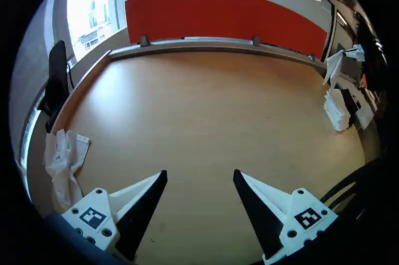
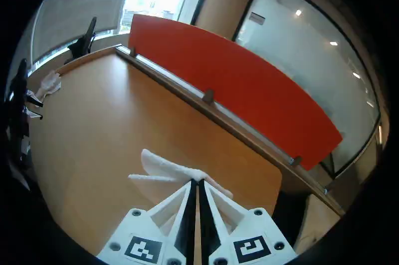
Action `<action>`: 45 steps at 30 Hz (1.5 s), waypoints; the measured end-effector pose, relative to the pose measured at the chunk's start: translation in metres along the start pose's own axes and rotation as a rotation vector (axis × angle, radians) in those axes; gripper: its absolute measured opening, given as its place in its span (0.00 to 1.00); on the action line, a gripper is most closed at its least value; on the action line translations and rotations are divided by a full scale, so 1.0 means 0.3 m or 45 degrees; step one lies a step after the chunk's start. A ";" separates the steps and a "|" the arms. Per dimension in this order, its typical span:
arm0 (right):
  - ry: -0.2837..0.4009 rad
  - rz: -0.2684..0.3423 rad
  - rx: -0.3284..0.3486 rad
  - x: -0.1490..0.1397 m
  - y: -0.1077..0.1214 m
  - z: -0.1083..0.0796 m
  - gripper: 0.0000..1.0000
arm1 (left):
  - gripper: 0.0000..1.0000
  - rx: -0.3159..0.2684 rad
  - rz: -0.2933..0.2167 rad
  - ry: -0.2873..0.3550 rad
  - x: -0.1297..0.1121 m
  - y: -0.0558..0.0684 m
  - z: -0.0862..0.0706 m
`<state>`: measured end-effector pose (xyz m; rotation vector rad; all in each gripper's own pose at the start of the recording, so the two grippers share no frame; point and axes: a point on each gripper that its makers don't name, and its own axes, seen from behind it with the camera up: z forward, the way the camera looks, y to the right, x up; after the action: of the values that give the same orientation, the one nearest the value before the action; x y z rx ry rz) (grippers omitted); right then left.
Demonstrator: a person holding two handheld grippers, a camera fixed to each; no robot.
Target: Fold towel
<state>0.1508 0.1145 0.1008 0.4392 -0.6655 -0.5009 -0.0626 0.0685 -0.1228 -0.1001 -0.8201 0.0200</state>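
We see the right gripper (image 2: 198,185) with its fingers pressed together on a corner of the white towel (image 2: 164,167). The cloth fans out just past the fingertips and to their left, bunched rather than flat. It seems lifted clear of the desk (image 2: 99,130), though from this angle we cannot tell whether its lower folds touch the wood. We judge it is pinched by a corner so that it can be carried out and spread on the open middle of the desk.

The left gripper (image 1: 199,177) hovers over the near edge of the desk with its fingers spread wide and nothing between them, probably waiting to take a second corner. From there, a small white cloth (image 1: 333,68) hangs near the right end of the desk and may be this same towel, well apart from the left gripper.

Crumpled white cloths (image 1: 62,157) lie at the left edge, a folded stack (image 1: 336,110) sits at the right edge, and a red partition (image 1: 224,15) runs along the far edge.
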 end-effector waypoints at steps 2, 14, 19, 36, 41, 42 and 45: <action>-0.002 0.003 -0.011 0.001 0.028 -0.003 0.05 | 0.99 0.001 -0.001 -0.001 0.002 0.003 0.001; -0.027 0.021 -0.044 -0.018 0.127 -0.001 0.05 | 0.98 0.005 0.004 -0.006 0.009 0.024 0.009; -0.042 0.023 -0.043 -0.041 0.132 0.000 0.05 | 0.99 0.005 0.008 -0.006 0.014 0.031 0.011; -0.126 0.083 -0.051 -0.247 0.128 -0.089 0.05 | 0.99 -0.018 0.039 0.001 0.042 0.072 0.019; -0.187 0.130 -0.062 -0.380 0.115 -0.131 0.05 | 0.99 -0.030 0.050 0.000 0.039 0.088 0.020; -0.199 0.139 -0.064 -0.406 0.113 -0.138 0.05 | 0.99 -0.032 0.052 -0.001 0.038 0.090 0.020; -0.237 0.166 -0.072 -0.481 0.105 -0.156 0.05 | 0.99 -0.036 0.062 -0.003 0.036 0.096 0.021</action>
<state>0.0938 0.2316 0.0167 0.2958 -0.8514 -0.4389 -0.0592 0.0982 -0.1134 -0.1467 -0.8206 0.0542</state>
